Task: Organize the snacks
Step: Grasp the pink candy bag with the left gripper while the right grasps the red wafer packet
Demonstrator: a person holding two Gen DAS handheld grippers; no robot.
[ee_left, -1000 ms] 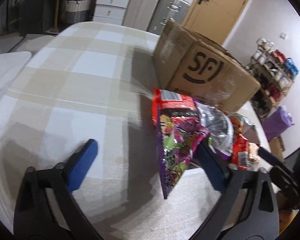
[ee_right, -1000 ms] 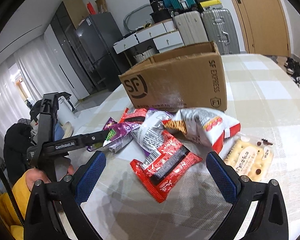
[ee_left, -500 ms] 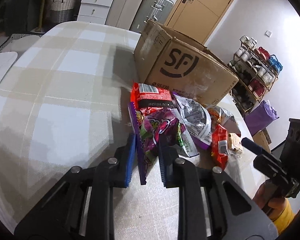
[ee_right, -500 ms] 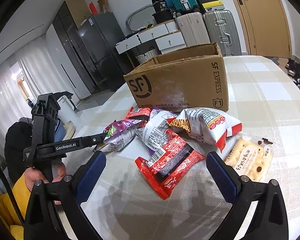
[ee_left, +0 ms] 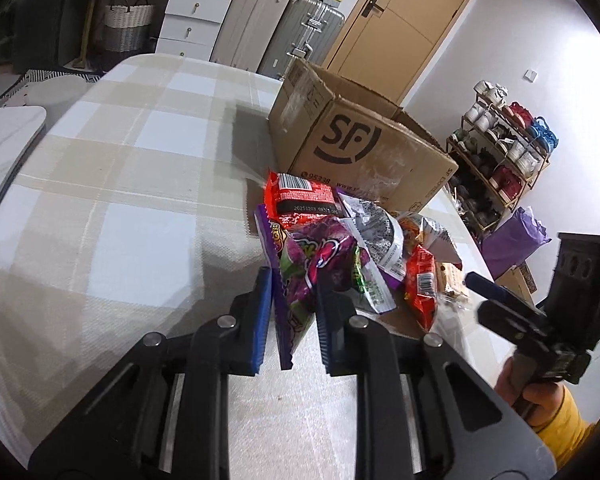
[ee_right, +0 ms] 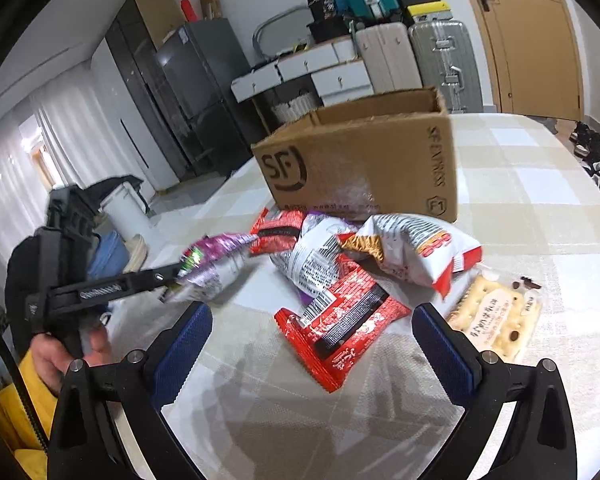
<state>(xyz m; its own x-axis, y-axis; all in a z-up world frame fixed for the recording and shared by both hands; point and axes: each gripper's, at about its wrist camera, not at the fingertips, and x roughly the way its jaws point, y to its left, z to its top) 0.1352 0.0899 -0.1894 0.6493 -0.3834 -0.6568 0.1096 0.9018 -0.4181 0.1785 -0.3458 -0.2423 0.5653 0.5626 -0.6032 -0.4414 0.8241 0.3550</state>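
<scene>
Left wrist view: left gripper [ee_left: 292, 300] pinches the purple snack packet [ee_left: 300, 276], near side of the cardboard box [ee_left: 360, 148].

Right wrist view: right gripper [ee_right: 312, 344] jaws spread, empty, above the red packet [ee_right: 344, 320] before the box; packet lifted off the tablecloth [ee_right: 540, 200].

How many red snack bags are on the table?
2. One red bag lies flat between the open right gripper's fingers. Another red bag lies by the cardboard box. More may hide under the pile.
</scene>
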